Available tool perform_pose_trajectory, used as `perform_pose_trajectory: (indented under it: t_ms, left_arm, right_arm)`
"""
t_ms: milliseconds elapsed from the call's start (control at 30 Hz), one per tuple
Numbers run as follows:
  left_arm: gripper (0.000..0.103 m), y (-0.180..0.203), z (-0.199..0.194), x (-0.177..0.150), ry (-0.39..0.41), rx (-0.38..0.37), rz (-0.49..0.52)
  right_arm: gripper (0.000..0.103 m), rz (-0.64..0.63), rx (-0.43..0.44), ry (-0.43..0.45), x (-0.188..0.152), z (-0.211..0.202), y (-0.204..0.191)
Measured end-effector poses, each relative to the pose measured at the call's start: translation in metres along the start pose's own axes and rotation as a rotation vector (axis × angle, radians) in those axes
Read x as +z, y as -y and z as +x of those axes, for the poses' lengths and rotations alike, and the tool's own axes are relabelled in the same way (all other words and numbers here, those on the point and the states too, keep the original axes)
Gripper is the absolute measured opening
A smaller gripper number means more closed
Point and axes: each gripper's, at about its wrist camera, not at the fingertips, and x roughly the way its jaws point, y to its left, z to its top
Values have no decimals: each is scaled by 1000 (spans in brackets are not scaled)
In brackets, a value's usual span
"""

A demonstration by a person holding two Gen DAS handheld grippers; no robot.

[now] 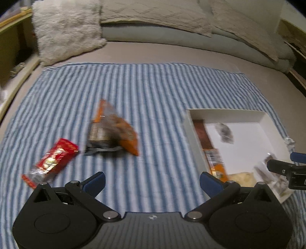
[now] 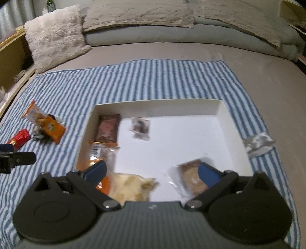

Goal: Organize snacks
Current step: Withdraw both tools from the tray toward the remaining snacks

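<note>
A white box [image 1: 271,122] [image 2: 225,115] lies on a blue striped cloth [image 1: 143,92] [image 2: 153,80]. Inside it are a brown packet [image 2: 108,128], a small dark packet [image 2: 140,127], an orange packet [image 2: 97,153], a pale snack bag [image 2: 130,187] and a clear wrapped pastry [image 2: 188,177]. My right gripper [image 2: 152,172] hangs open over the box's near side, holding nothing. Left of the box, an orange snack bag [image 1: 112,128] [image 2: 44,122] and a red packet [image 1: 55,157] [image 2: 19,138] lie on the cloth. My left gripper [image 1: 152,183] is open above the cloth between them and the box.
A silver wrapper [image 2: 258,143] sits on the cloth by the box's right wall. A fluffy pillow [image 1: 65,28] and folded bedding [image 2: 172,17] lie at the back of the bed. A wooden bed frame [image 1: 11,24] runs along the left.
</note>
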Motion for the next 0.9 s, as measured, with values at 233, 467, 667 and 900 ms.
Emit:
perform_pose_trajectory:
  t_ms: [233,467,667,900]
  left_arm:
    - [103,-43,-5,1,7,34,-58]
    - [103,-82,-8,4,17,57,-121]
    - [103,-114,-3,8,17,108,-157]
    - [103,-149,13,11,18,181,-186]
  right_arm:
    - [103,-37,49,5,15,9,-40]
    - [103,-50,123,34,31,18,-78]
    - [103,-65,180,78,43,29,-110]
    - [103,-35,208,117,55,46,-136]
